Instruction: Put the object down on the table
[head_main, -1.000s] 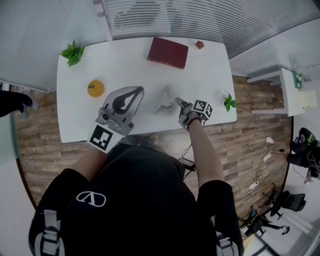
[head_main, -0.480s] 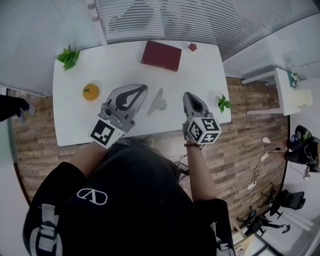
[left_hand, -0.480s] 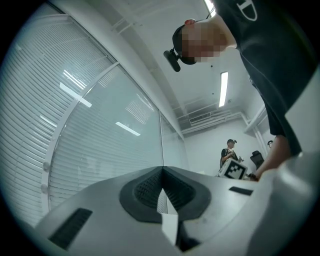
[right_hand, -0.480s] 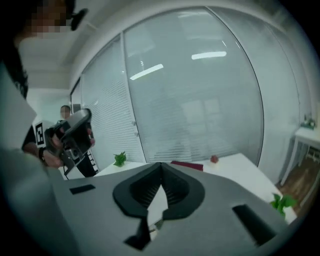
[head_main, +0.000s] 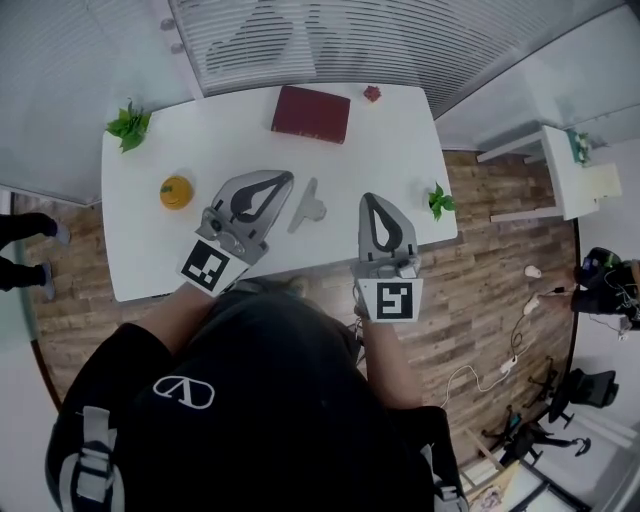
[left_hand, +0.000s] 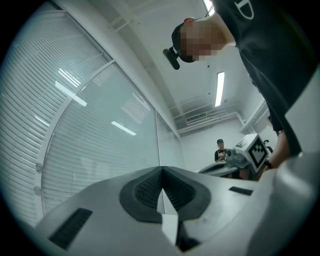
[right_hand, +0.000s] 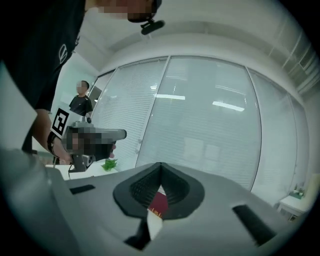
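Note:
A small light-grey object (head_main: 307, 205) lies on the white table (head_main: 390, 140), between my two grippers and touching neither. My left gripper (head_main: 283, 178) hovers just left of it, raised and pointing away from me; in the left gripper view its jaws (left_hand: 161, 175) meet with nothing between them. My right gripper (head_main: 371, 198) hangs to the object's right near the table's front edge. Its jaws (right_hand: 160, 170) are shut and empty too.
A dark red book (head_main: 311, 113) lies at the table's far edge, also showing beyond the right jaws (right_hand: 159, 204). An orange (head_main: 176, 190) sits at the left. Small plants stand at the left corner (head_main: 127, 125) and right edge (head_main: 438, 200). Wooden floor surrounds the table.
The right gripper has pulled back from the grey object towards me, risen and turned to point away from me. The object stays lying on the table. The left gripper has barely moved.

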